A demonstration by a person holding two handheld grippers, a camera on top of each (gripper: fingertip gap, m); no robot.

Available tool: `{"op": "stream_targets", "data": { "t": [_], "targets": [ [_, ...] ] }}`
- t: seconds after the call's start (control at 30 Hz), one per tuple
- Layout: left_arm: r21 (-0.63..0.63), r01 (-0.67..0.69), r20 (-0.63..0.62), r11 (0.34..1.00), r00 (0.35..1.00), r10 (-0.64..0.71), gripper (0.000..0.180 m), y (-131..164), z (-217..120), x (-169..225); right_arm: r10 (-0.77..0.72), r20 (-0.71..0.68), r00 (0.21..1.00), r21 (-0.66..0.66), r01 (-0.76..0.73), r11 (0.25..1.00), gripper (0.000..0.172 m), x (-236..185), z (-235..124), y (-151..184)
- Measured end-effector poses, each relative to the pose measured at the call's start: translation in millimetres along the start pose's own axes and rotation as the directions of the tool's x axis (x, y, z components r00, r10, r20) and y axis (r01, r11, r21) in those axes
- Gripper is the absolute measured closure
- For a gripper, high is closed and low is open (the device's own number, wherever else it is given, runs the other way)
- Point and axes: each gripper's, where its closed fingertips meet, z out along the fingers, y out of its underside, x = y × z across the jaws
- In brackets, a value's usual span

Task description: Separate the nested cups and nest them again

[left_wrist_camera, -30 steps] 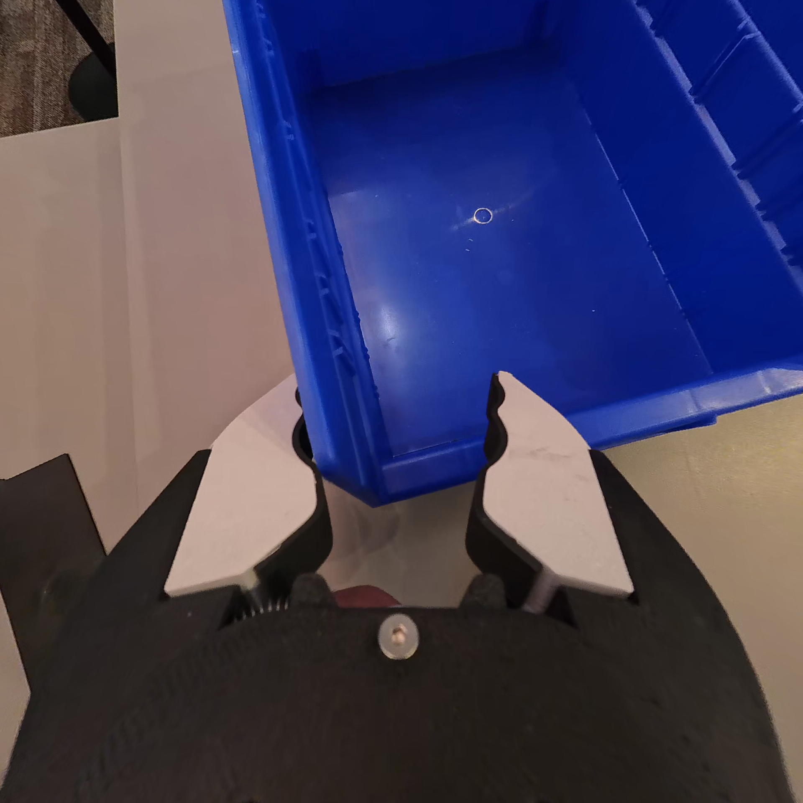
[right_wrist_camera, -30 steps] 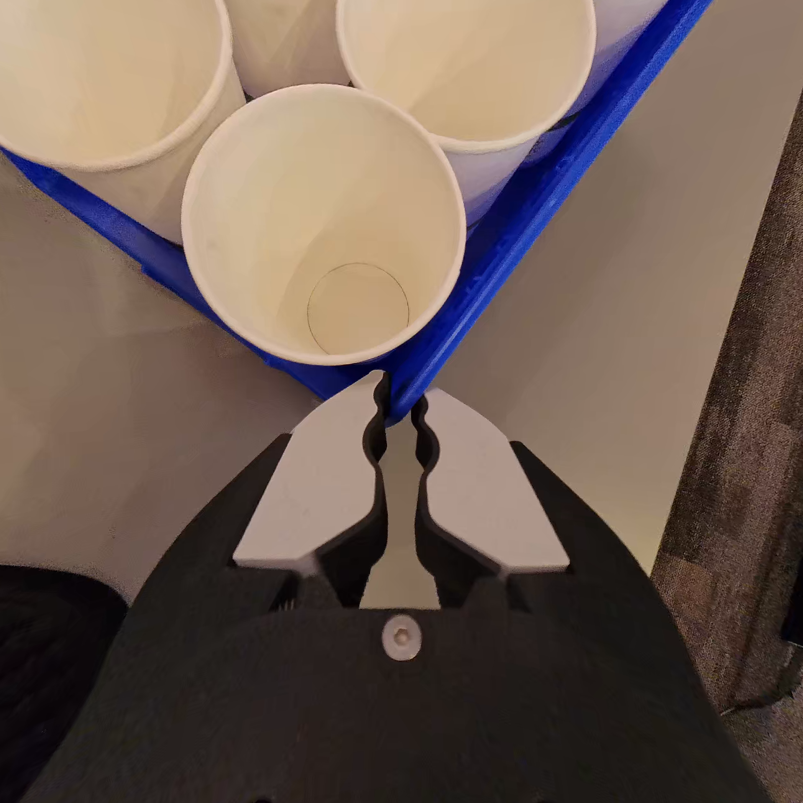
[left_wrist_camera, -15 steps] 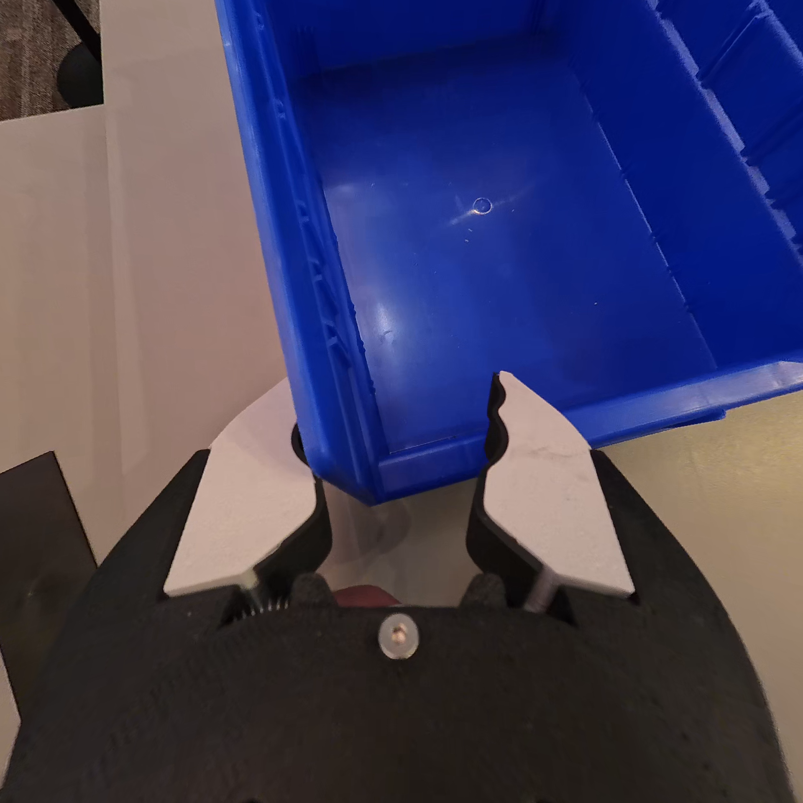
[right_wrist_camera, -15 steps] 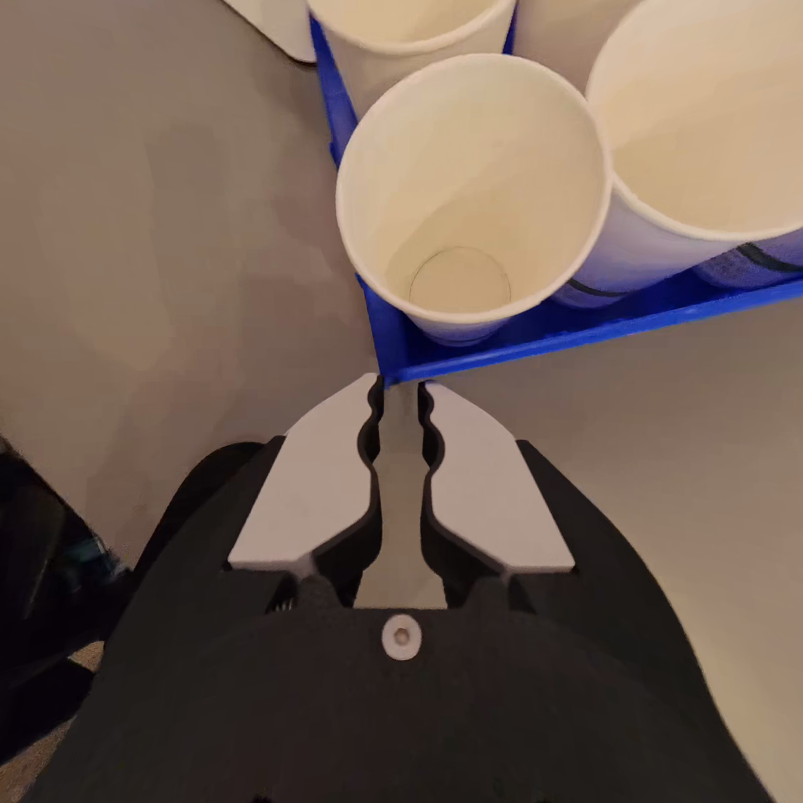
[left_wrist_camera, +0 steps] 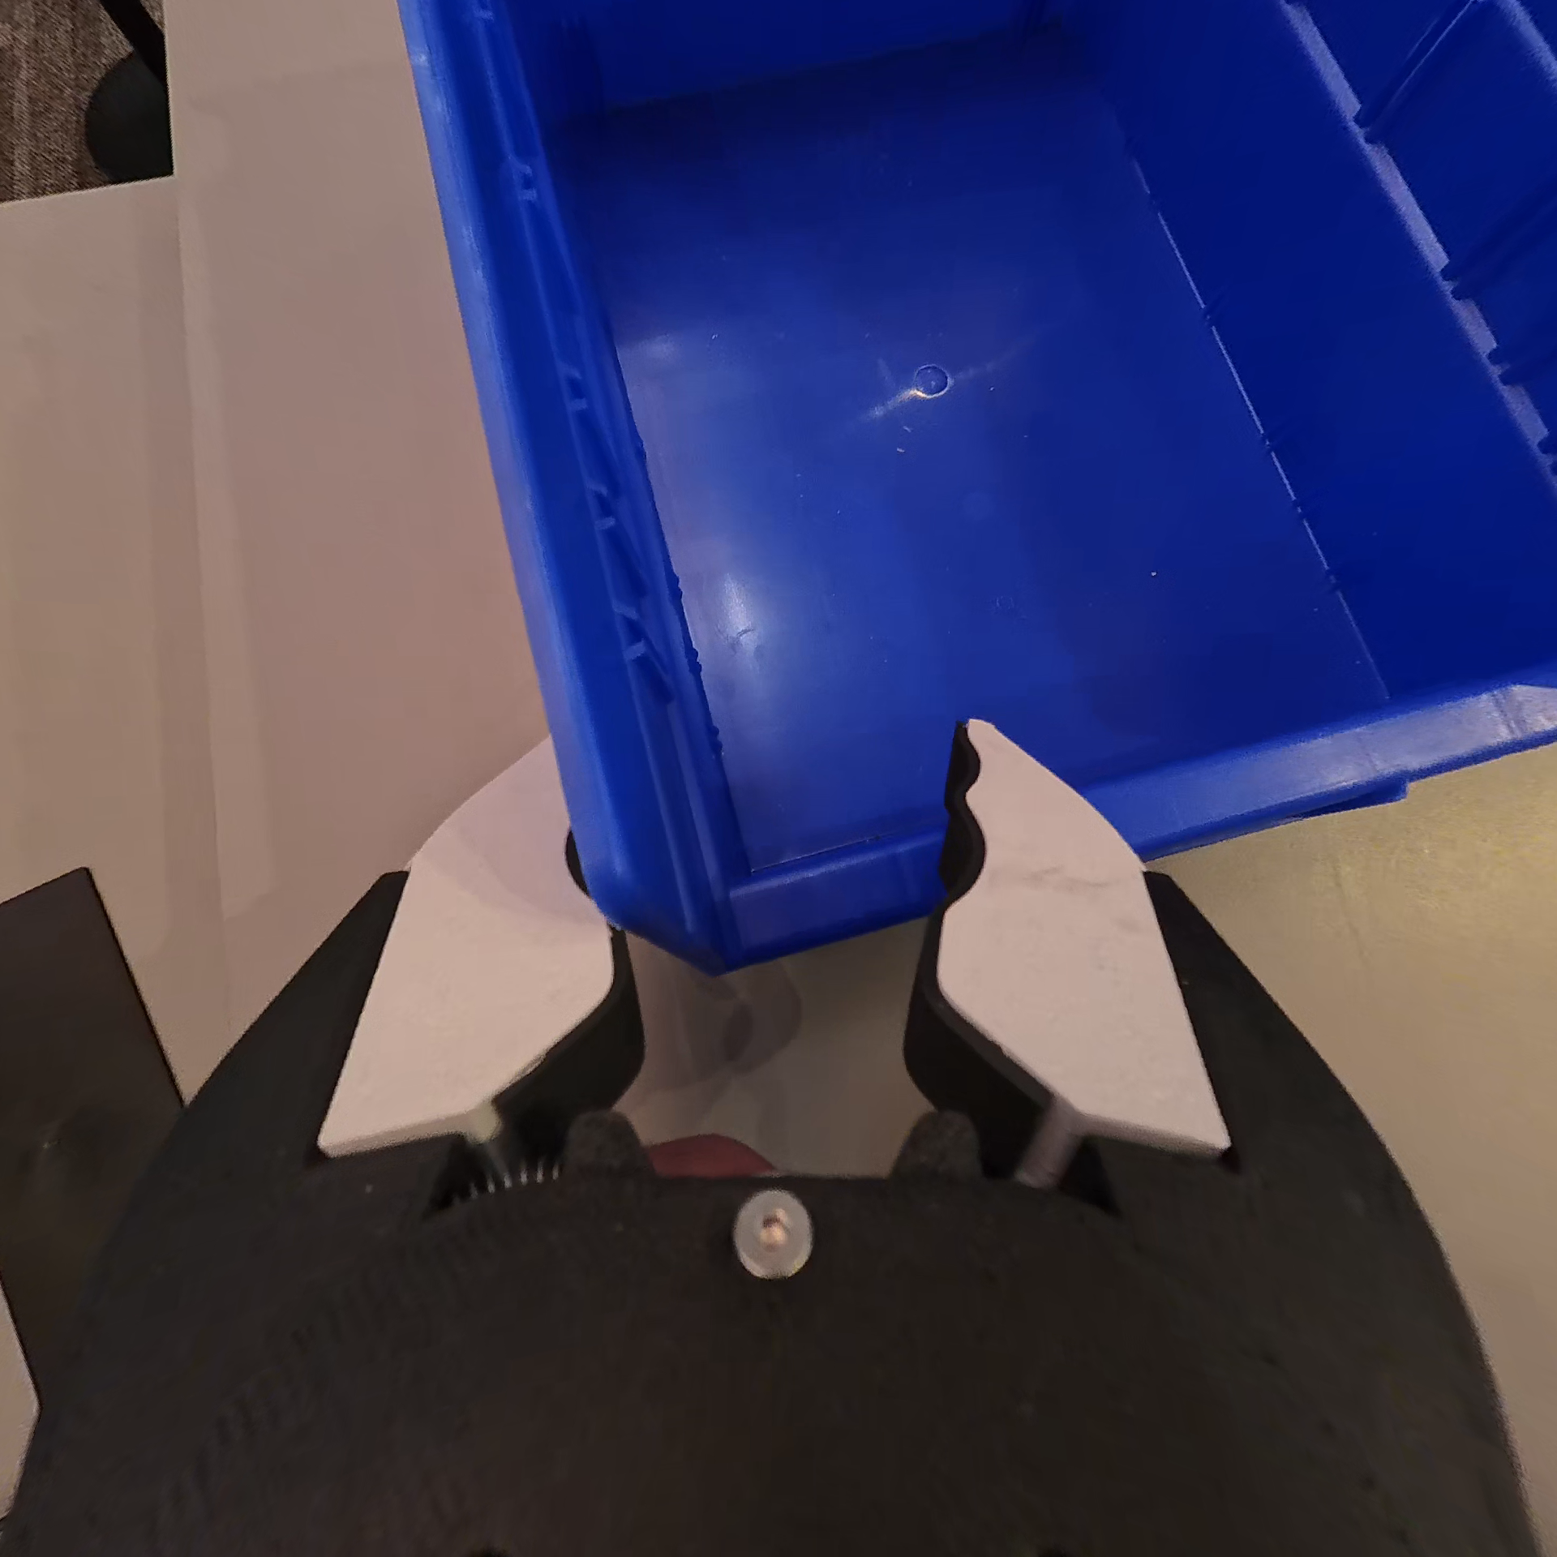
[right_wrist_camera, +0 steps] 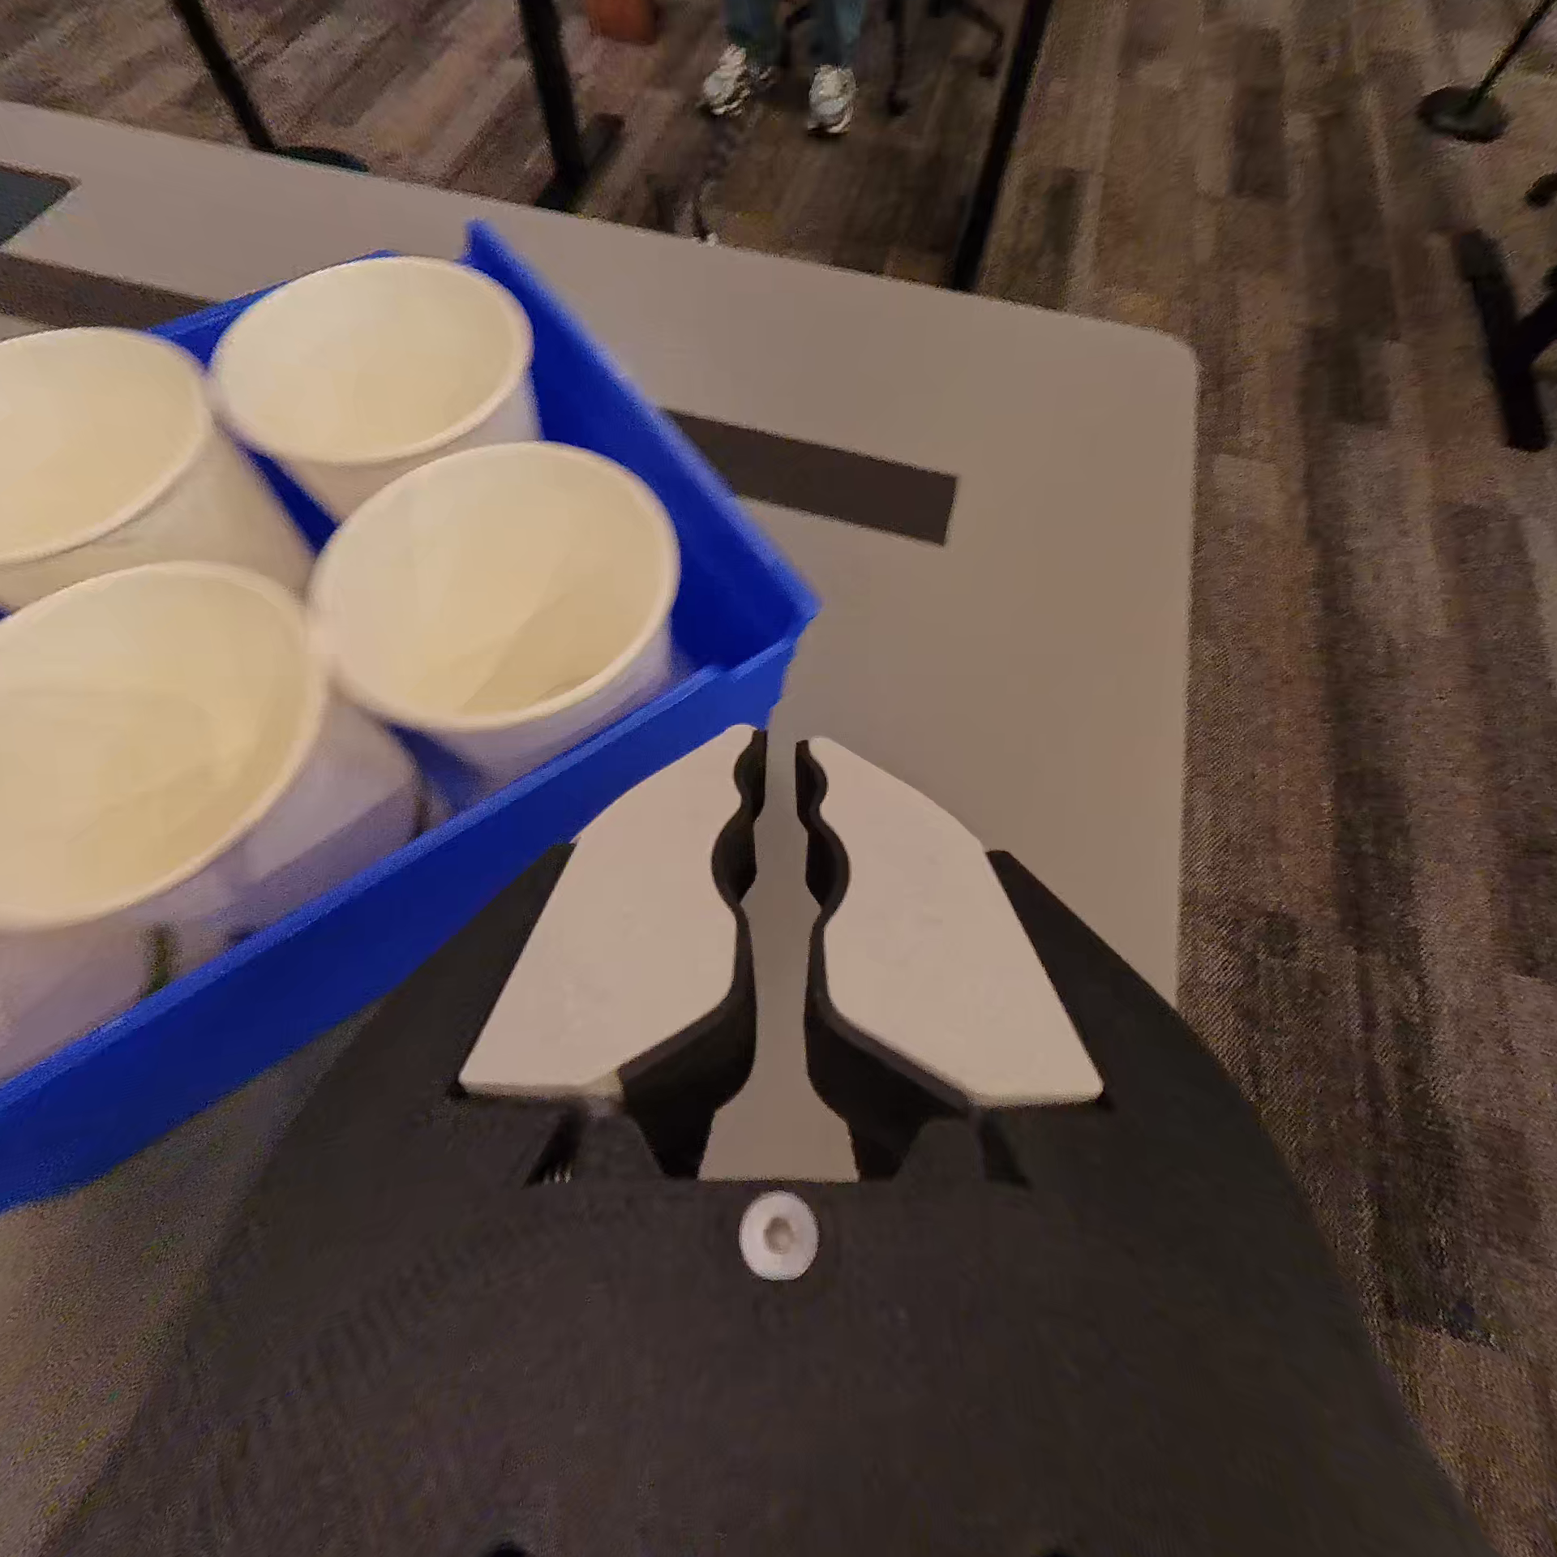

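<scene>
Several white paper cups [right_wrist_camera: 497, 581] stand upright in a blue bin [right_wrist_camera: 590, 775] at the left of the right wrist view. My right gripper [right_wrist_camera: 779, 741] hovers just off that bin's near corner. Its fingers are nearly together with only a thin slit between them, and nothing is in it. In the left wrist view an empty blue bin [left_wrist_camera: 539, 421] fills the top. My left gripper [left_wrist_camera: 758, 758] is wide open astride its near corner. The right finger [left_wrist_camera: 1036, 842] lies over the near wall, and the left fingertip is hidden behind the bin's outer side. It holds nothing.
The grey table's rounded corner [right_wrist_camera: 1179, 362] and right edge are close to my right gripper, with carpet beyond. A black strip [right_wrist_camera: 826, 489] lies on the table. A person's feet [right_wrist_camera: 775, 76] and stand legs are at the far side. A dark plate [left_wrist_camera: 67, 1011] lies at the left. About 90 cm separates my left fingertips from my right.
My right gripper has swung and tilted up: the cups slid from straight ahead to the left, and the table corner and floor came into view. Its fingers stayed nearly together. My left gripper barely moved.
</scene>
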Motion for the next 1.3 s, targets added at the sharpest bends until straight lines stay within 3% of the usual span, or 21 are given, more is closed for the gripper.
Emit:
{"op": "stream_targets", "data": {
  "t": [0.17,0.27,0.6,0.83,0.97,1.1,1.3],
  "targets": [
    [-0.014,0.000,0.002,1.000,1.000,0.000,0.104,0.4,-0.2,0.1,0.093,0.147,0.985,0.069,-0.104,0.992,0.170,17.3,54.7,-20.0],
    [-0.018,0.001,-0.003,1.000,1.000,-0.001,0.104,0.8,-0.5,0.2,0.092,0.213,0.973,0.023,-0.099,0.995,0.172,15.7,72.7,-17.8],
    [-0.011,-0.014,0.005,1.000,1.000,0.014,0.103,0.3,-2.6,-2.0,0.027,0.340,0.940,-0.069,-0.004,0.998,0.172,-29.9,46.2,1.1],
    [0.079,-0.046,0.097,0.996,0.995,0.038,0.100,-9.3,-50.4,-3.4,-0.019,0.385,0.923,-0.094,0.060,0.994,0.172,-76.1,21.7,21.1],
    [0.112,-0.150,0.075,0.982,0.987,0.142,0.101,-19.5,-77.6,39.7,-0.021,0.428,0.904,-0.107,0.074,0.991,0.172,-101.8,5.3,32.2],
    [0.104,-0.258,-0.025,0.961,0.965,0.262,0.101,-20.2,-80.2,106.0,-0.032,0.443,0.896,-0.120,0.094,0.988,0.172,-125.3,-8.0,41.0],
    [0.146,-0.352,-0.316,0.925,0.869,0.381,0.107,-18.3,-63.7,228.3,-0.063,0.491,0.869,-0.116,0.136,0.984,0.172,-163.8,-23.1,50.8]
  ]
}}
